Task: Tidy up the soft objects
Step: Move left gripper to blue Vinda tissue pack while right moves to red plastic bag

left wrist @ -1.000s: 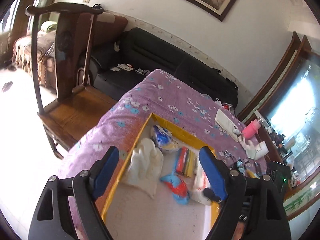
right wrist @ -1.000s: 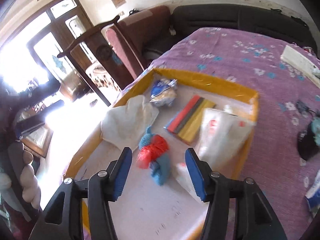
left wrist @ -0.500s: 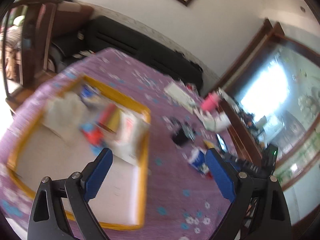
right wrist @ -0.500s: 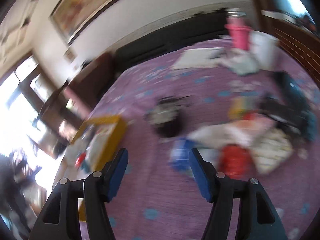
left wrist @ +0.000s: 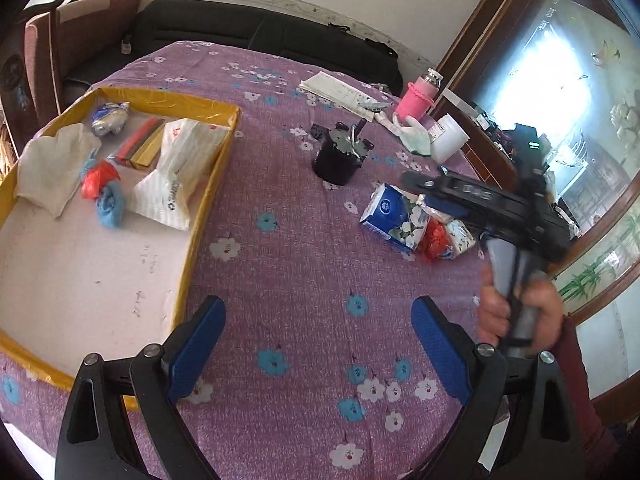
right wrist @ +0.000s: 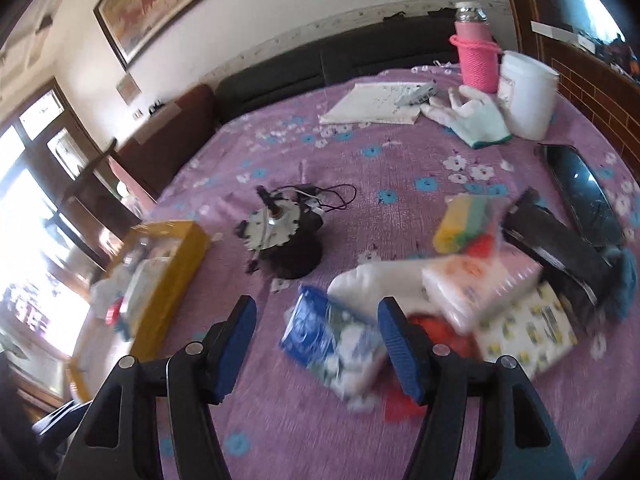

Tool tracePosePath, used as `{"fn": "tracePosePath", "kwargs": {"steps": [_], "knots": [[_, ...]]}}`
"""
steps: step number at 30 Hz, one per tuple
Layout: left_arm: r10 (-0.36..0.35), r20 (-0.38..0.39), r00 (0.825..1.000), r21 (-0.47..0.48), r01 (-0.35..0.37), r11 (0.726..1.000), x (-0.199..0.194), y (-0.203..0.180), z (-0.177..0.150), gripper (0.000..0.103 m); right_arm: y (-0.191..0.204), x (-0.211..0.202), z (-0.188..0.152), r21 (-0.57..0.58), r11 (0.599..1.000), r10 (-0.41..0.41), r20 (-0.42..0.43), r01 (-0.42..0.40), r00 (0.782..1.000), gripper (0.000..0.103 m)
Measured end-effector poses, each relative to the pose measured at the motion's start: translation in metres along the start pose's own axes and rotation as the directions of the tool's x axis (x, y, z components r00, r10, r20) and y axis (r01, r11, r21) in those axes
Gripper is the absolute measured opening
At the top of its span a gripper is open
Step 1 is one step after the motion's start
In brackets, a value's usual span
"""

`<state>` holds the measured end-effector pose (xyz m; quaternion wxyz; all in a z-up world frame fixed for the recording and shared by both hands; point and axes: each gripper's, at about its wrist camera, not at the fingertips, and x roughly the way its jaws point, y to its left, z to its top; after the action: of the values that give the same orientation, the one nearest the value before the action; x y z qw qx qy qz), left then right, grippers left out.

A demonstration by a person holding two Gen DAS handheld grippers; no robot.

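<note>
From the left wrist view, the left gripper (left wrist: 318, 344) hangs over bare purple tabletop (left wrist: 304, 264) with its jaws released wide and nothing between them; the yellow-rimmed tray (left wrist: 208, 184) lies off to the left, already holding a cream cloth (left wrist: 52, 168), a white pouch (left wrist: 176, 172) and a red-and-blue knitted toy (left wrist: 102, 188), while the blue tissue pack (left wrist: 394, 214) lies well ahead and to the right, right under the right gripper (left wrist: 436, 196) held by a hand (left wrist: 516, 312). From the right wrist view, the right gripper's jaws stand apart and grasp nothing, and the blue tissue pack (right wrist: 332, 340) sits on the tabletop just ahead, in line with the gap and a little toward the right jaw, its long axis running slantwise from upper left to lower right; behind it crowd a white soft bundle (right wrist: 376, 284), a pink-and-white pack (right wrist: 484, 280) and a yellow-patterned pack (right wrist: 528, 328). The right hand is by far the nearer, so the pick looks to be its job, and the jaws probably need a slight roll to span the pack's short side
</note>
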<state>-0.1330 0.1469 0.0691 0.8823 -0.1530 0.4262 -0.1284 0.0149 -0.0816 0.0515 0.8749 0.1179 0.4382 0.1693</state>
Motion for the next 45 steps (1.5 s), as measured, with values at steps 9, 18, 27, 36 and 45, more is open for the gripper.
{"fn": "tracePosePath", "kwargs": {"steps": [9, 18, 27, 36, 45], "knots": [[0.007, 0.006, 1.000, 0.010, -0.007, 1.000, 0.001, 0.002, 0.004, 0.094, 0.008, -0.027, -0.036, 0.026, 0.878, 0.477, -0.141, -0.478, 0.868, 0.068], [0.050, -0.085, 0.995, 0.125, -0.039, 0.991, 0.055, -0.030, 0.010, 0.094, -0.056, -0.064, -0.061, 0.127, 0.952, 0.284, -0.011, -0.280, 0.959, 0.071], [0.103, -0.126, 0.987, 0.215, -0.074, 0.974, 0.112, -0.053, 0.030, 0.093, -0.108, -0.089, -0.068, 0.224, 0.958, 0.175, 0.042, -0.180, 0.984, 0.071], [0.094, -0.116, 0.989, 0.251, -0.062, 0.966, 0.144, -0.066, 0.033, 0.093, -0.118, -0.092, -0.063, 0.226, 0.965, 0.121, 0.053, -0.130, 0.991, 0.071], [-0.103, -0.057, 0.993, 0.075, 0.108, 0.991, 0.131, -0.032, 0.035, 0.077, -0.104, -0.069, -0.051, 0.196, 0.976, 0.087, 0.026, -0.090, 0.996, 0.071]]}}
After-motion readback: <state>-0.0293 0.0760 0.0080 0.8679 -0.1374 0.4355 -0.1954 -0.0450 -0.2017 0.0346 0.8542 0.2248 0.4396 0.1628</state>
